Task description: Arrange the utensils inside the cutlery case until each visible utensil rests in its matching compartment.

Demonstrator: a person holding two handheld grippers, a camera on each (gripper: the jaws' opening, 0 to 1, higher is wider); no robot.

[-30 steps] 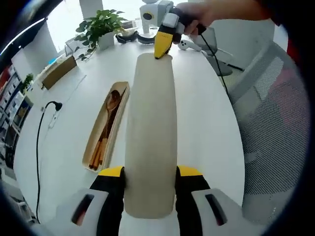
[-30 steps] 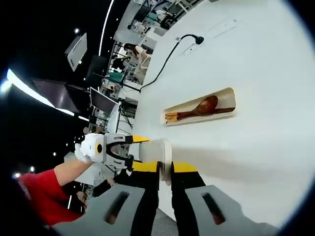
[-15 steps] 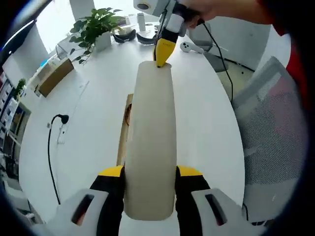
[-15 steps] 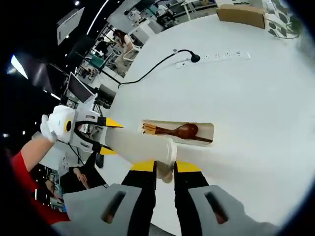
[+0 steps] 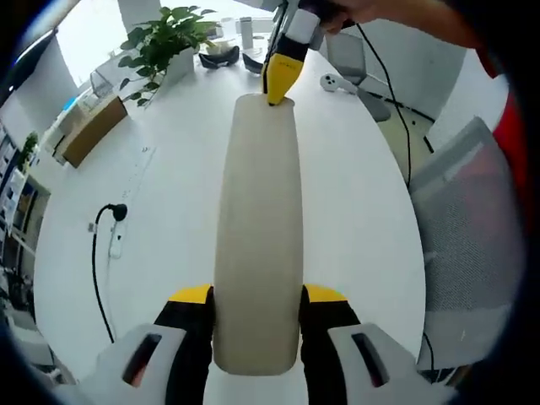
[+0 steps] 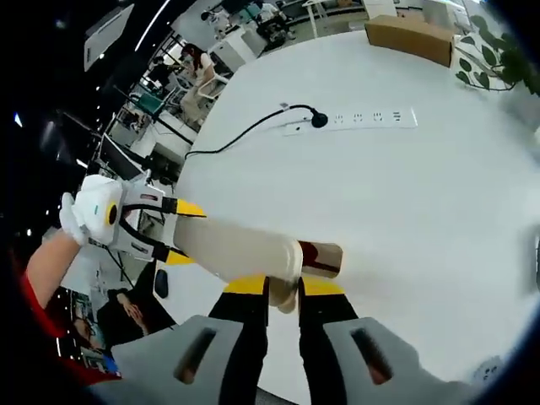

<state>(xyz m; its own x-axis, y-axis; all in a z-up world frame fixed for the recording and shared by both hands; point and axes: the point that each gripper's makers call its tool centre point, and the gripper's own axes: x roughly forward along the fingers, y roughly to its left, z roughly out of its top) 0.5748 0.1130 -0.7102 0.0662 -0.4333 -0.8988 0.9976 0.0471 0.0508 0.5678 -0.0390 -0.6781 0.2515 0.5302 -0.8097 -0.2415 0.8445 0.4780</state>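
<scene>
You have the long beige lid point(image 5: 257, 245) of the cutlery case pinched at both ends, held above the white table point(image 5: 160, 211). Your left gripper point(image 5: 256, 295) clamps the near end between its 2 yellow-tipped jaws, and in the left gripper view your right gripper point(image 5: 276, 94) bites the far end at 12 o'clock. In the right gripper view your right gripper point(image 6: 282, 287) is closed on the lid's point(image 6: 236, 249) rim, with the left gripper point(image 6: 173, 229) gripping the other end at 9 o'clock. The case tray point(image 6: 323, 258) peeks out from under the lid just past your right jaws (a dark wooden utensil shows inside, type unclear). A power strip point(image 6: 359, 120) lies at 12 o'clock, a potted plant point(image 5: 164, 42) at 11 o'clock in the left gripper view.
</scene>
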